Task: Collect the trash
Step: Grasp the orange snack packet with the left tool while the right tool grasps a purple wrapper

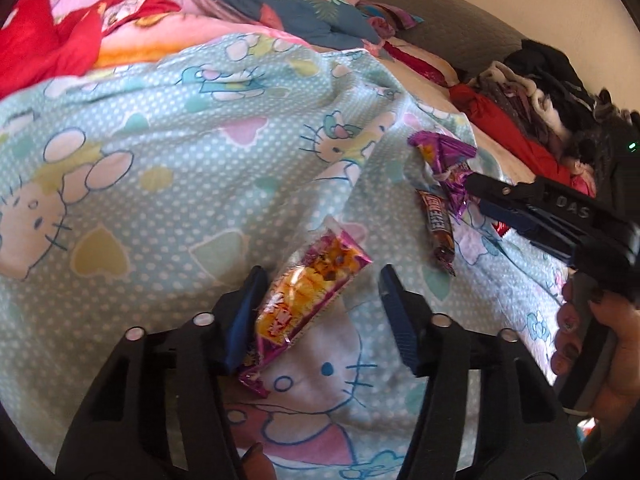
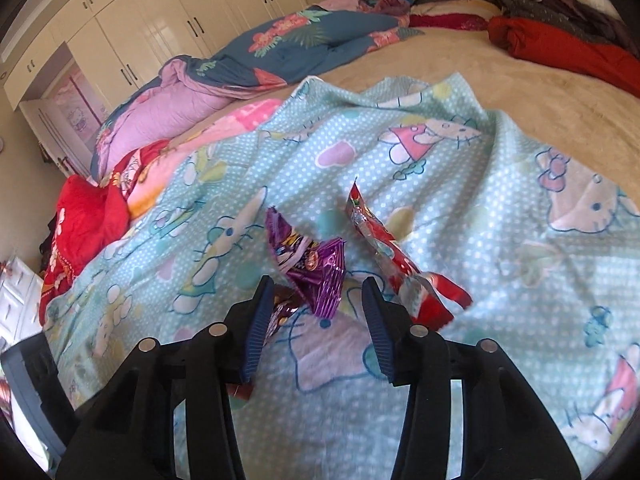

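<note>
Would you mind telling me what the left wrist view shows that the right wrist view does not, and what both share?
Only the left wrist view shows the yellow-and-pink wrapper lying between the left gripper fingers, and the person's hand holding the right gripper.

Only the right wrist view shows the white wardrobe, the whole red wrapper and the bare beige bed cover.

Both show the cat-print blanket, the crumpled purple wrapper, the brown wrapper beside it, the floral duvet and the clothes pile.
</note>
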### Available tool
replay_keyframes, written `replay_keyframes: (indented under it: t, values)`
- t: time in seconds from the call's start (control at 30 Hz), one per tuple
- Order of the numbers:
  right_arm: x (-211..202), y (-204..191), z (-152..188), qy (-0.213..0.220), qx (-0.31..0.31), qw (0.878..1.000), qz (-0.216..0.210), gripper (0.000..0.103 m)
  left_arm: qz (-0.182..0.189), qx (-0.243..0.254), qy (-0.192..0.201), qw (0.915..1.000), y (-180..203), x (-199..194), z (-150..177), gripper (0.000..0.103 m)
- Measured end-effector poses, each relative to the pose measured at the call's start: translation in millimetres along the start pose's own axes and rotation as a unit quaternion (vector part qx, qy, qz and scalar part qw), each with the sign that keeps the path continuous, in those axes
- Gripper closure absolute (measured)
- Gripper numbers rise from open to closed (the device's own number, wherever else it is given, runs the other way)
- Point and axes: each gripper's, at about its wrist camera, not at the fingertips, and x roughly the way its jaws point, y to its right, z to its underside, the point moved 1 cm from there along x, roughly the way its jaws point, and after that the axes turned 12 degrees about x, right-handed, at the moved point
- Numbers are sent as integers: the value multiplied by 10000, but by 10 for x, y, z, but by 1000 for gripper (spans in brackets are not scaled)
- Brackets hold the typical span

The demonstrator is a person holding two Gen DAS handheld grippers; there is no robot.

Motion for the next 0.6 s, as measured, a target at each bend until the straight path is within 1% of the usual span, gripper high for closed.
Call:
replay_keyframes:
  t: [0.03,0.13,0.2,0.23,0.27,0.3,0.37,0.47,0.6]
  values:
    - [39,13,-14,-7,41,10000,29,59,17,-85,29,10000,-33,-4,12,66]
    - [134,51,-51,-34,170,9998,24,59,53,-311,54,9995,-112,-3,28,76]
    - [171,67,-75,-55,234,9997,0,60,74,-363,63,9993,-122,-2,38,76]
    - [185,72,-85,-70,251,9997,-34,68,64,-352,63,9993,-116,-2,35,76]
    - [198,66,-91,-111,253,9996,-90,81,55,-343,62,9994,-110,-3,33,76]
    - [202,56,-92,-128,231,9996,-105,85,57,-347,64,9994,-110,-6,36,76]
    - [147,18,-79,-54,132,9998,-139,87,67,-372,66,9993,-109,-4,36,77]
    - [-15,-40,-33,141,-2,9994,-313,87,98,-405,71,9991,-132,-3,36,78]
    - [-259,-55,66,237,20,9983,-532,87,159,-479,108,9987,-163,-24,50,79]
